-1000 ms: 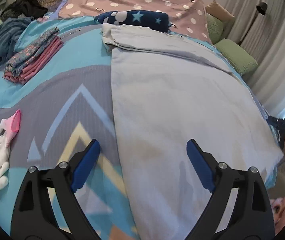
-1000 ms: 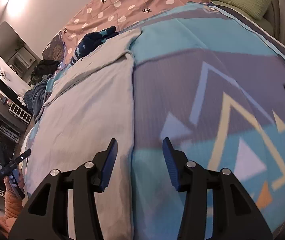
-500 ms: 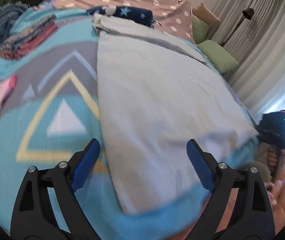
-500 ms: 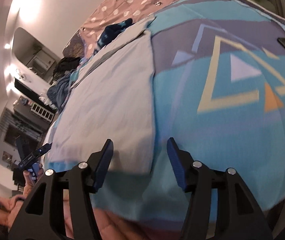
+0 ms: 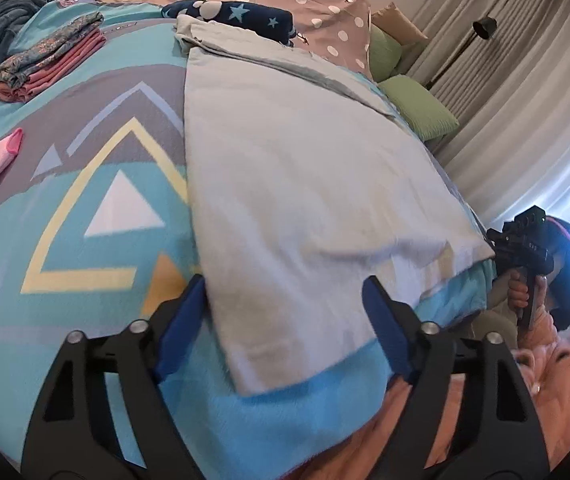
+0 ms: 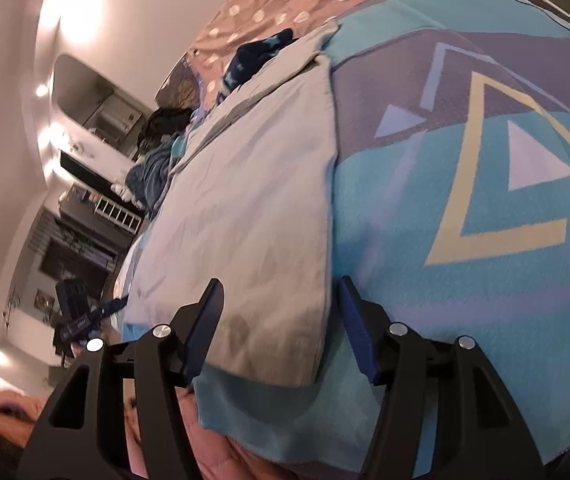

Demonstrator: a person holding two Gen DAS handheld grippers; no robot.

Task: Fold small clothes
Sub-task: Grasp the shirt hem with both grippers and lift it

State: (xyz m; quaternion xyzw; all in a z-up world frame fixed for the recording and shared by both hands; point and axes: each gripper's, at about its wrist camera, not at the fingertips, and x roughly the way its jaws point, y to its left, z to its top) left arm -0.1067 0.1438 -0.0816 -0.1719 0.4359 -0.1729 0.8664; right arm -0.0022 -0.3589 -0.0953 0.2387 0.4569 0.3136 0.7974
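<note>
- The view of both cameras has been drawn back from mid-bed to the near edge of the bed, so that the near hem of the long pale grey-white cloth is now framed by each claw.
- The left gripper has just been closing slightly but is held wide apart, with the cloth's near left corner between its blue pads, not pinched.
- The right gripper has just been opening; the cloth's near right corner lies between its jaws, ungripped.
- A grasp of both near corners is judged to be next.
- The cloth is spread lengthwise over the turquoise patterned blanket.
- No containers are seen; a folded pink and floral stack rests near the far left edge.
</note>
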